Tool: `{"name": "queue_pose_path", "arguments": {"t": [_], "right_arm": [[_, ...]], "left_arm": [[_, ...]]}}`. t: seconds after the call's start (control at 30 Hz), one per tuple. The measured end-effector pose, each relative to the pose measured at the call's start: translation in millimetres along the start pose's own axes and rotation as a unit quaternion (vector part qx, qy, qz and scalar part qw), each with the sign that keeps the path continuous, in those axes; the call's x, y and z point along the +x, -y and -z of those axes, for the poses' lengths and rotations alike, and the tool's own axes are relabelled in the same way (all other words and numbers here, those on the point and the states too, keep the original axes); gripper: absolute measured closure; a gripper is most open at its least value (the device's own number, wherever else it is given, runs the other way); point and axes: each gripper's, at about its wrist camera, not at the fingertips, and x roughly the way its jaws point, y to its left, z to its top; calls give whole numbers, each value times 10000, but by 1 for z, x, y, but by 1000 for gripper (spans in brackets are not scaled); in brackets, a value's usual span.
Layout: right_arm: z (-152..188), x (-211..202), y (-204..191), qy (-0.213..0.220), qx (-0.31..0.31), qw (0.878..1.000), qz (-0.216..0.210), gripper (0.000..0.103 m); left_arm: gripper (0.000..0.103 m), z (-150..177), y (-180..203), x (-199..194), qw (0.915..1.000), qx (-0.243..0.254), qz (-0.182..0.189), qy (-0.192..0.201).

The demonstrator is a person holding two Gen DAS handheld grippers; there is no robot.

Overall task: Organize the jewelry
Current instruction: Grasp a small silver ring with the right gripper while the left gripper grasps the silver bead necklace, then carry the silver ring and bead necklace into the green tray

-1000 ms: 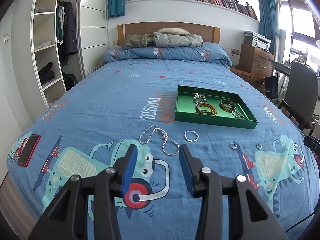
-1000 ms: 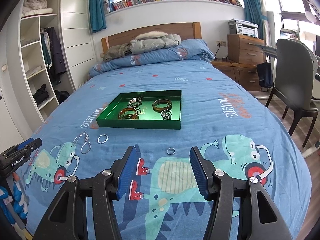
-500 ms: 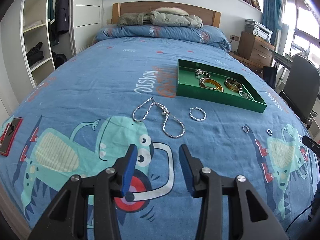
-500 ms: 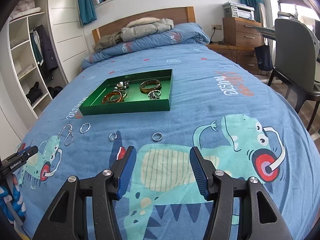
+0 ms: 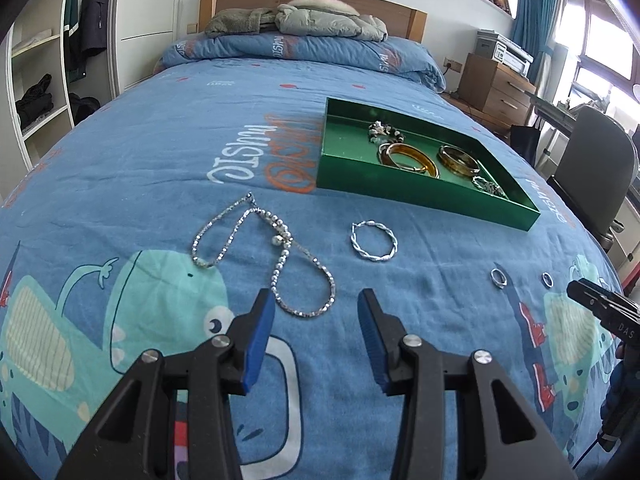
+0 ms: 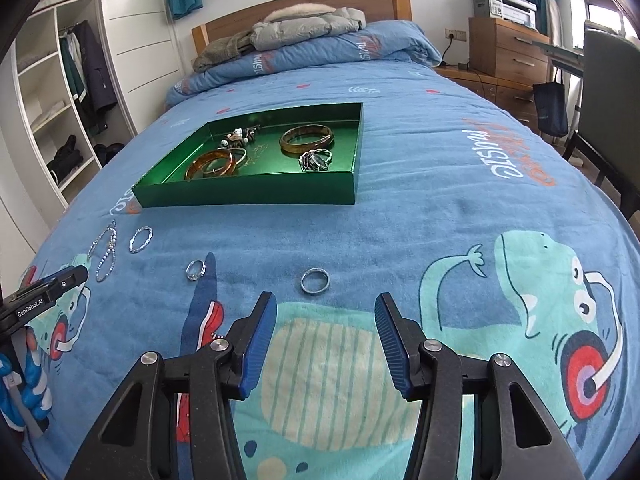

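Note:
A green tray (image 5: 420,200) (image 6: 244,194) on the blue bedspread holds amber bangles (image 5: 408,158) (image 6: 306,138) and small pieces. Loose on the cover lie a silver bead necklace (image 5: 280,256) (image 6: 105,250), a twisted silver hoop (image 5: 374,241) (image 6: 141,239) and two rings (image 5: 499,278) (image 6: 315,281), (image 6: 195,270). My left gripper (image 5: 316,300) is open just short of the necklace's near loop, nothing between its pads. My right gripper (image 6: 324,304) hovers right before the plain ring; its jaws are closing, with nothing between them.
Folded jackets (image 5: 304,20) lie on the pillow end. A wardrobe with open shelves (image 5: 36,72) is at the left; a wooden dresser (image 6: 508,52) and a grey chair (image 5: 596,168) are at the right. The bedspread stretches wide around the jewelry.
Both grippers have come down and forward toward the bedspread; the necklace and the ring now sit much closer to the fingertips. The right jaws have narrowed slightly.

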Motion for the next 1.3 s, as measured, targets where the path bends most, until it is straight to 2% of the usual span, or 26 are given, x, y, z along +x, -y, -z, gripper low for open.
{"name": "queue_pose_path", "arguments": {"t": [0.3, 0.5, 0.7, 0.83, 0.97, 1.03, 1.23, 1.3], "right_arm": [[-7, 42, -5, -206, -236, 9995, 28, 57], [-6, 48, -7, -152, -346, 9993, 8, 58], [-5, 51, -6, -142, -346, 9993, -66, 58], [-6, 53, -7, -150, -385, 9991, -85, 63], [-6, 53, -7, -152, -414, 9989, -169, 77], [-4, 53, -8, -146, -444, 9987, -187, 82], [-2, 50, -13, -77, -537, 9985, -86, 83], [-1, 46, -15, -25, -578, 9983, -56, 83]], "left_arm": [[62, -5, -6, 31, 9998, -39, -27, -187], [62, -17, -8, 50, 9997, -148, 59, -195], [62, -27, -8, 67, 9995, -149, -144, -229], [70, -28, -8, 70, 9995, -145, -210, -202], [89, -28, -13, 70, 9994, -219, -210, -191], [90, -27, -12, 68, 9995, -184, -210, -172], [91, -23, -6, 59, 9994, -48, -339, -61], [91, -22, -3, 54, 9988, 52, -491, -4]]}}
